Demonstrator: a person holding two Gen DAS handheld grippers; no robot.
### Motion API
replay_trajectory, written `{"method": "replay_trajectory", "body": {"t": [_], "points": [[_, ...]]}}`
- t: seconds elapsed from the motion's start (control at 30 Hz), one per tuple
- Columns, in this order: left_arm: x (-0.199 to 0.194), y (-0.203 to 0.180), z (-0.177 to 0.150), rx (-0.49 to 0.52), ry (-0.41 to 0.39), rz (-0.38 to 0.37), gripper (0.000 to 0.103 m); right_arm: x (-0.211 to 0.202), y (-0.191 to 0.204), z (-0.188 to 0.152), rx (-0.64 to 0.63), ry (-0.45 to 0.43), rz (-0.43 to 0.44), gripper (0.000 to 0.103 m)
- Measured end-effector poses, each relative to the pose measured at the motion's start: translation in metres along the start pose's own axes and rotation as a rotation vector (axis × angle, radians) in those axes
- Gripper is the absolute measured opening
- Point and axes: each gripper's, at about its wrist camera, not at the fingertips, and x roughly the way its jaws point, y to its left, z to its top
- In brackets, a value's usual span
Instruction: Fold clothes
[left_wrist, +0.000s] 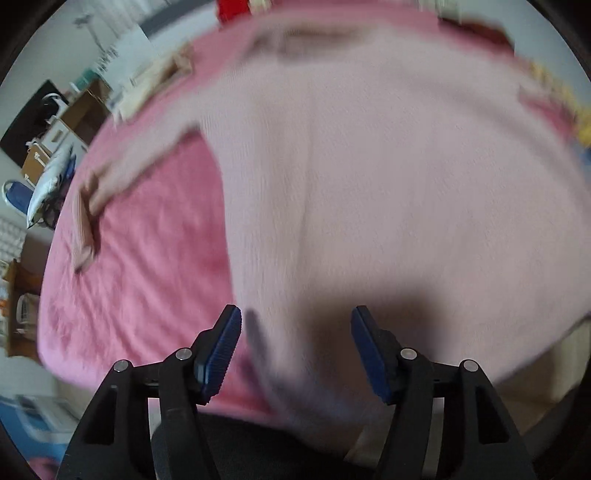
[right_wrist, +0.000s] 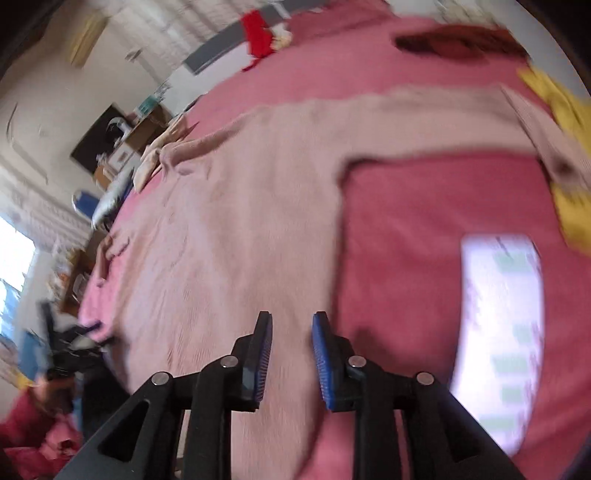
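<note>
Overall: both views motion-blurred.
Sweater: pale pink, spread on pink bedcover; near hem hidden.
Left gripper: spread, empty.
Right gripper: narrowly parted, empty.

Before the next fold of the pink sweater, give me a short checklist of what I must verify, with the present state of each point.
1. Sweater lies spread on the pink blanket: ok.
2. Left tongs free: ok, jaws apart over the sweater's near edge, nothing pinched.
3. Right tongs free: ok, a narrow gap, no cloth between the pads.
4. Left sleeve laid out: ok, it stretches out over the blanket.
5. Right sleeve clear: not ok, its end lies by a yellow item.
6. Hem flat: cannot tell, the pictures are blurred.
</note>
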Motion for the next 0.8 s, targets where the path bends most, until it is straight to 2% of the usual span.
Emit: {"method": "replay_trajectory", "body": {"t": [0.03, 0.13, 0.2, 0.3, 0.37, 0.4, 0.5, 0.6, 0.67, 0.8], "points": [[-0.003, -0.001, 0.008, -0.018, -0.038, 0.0, 0.063, 0.012, 0.01, 0.007, -0.041, -0.006, -0.005, 0.023], [0.02, -0.009, 0.022, -0.039, -0.04, -0.024, 0.063, 0.051, 0.035, 0.021, -0.154, 0.02, -0.037, 0.023], [0.048, -0.013, 0.023, -0.03, 0.024, -0.016, 0.064, 0.068, 0.035, 0.018, -0.202, 0.061, -0.107, 0.023], [0.051, 0.002, 0.013, -0.078, 0.022, -0.057, 0.069, 0.071, 0.016, 0.019, -0.202, 0.072, -0.176, 0.023], [0.043, 0.014, 0.014, -0.118, -0.008, -0.09, 0.069, 0.058, -0.005, 0.026, -0.099, 0.067, -0.181, 0.022], [0.038, 0.02, 0.021, -0.134, -0.036, -0.107, 0.069, 0.051, -0.008, 0.032, -0.072, 0.065, -0.144, 0.022], [0.024, 0.036, 0.043, -0.182, -0.121, -0.158, 0.069, 0.037, 0.002, 0.055, -0.083, 0.03, -0.051, 0.024], [0.032, 0.043, 0.092, -0.202, -0.161, -0.198, 0.069, 0.046, 0.036, 0.1, -0.171, 0.036, 0.002, 0.025], [0.048, 0.042, 0.132, -0.16, -0.185, -0.2, 0.069, 0.061, 0.064, 0.141, -0.236, 0.035, -0.003, 0.025], [0.074, 0.044, 0.213, -0.077, -0.263, -0.189, 0.069, 0.097, 0.1, 0.229, -0.271, 0.027, 0.014, 0.025]]}}
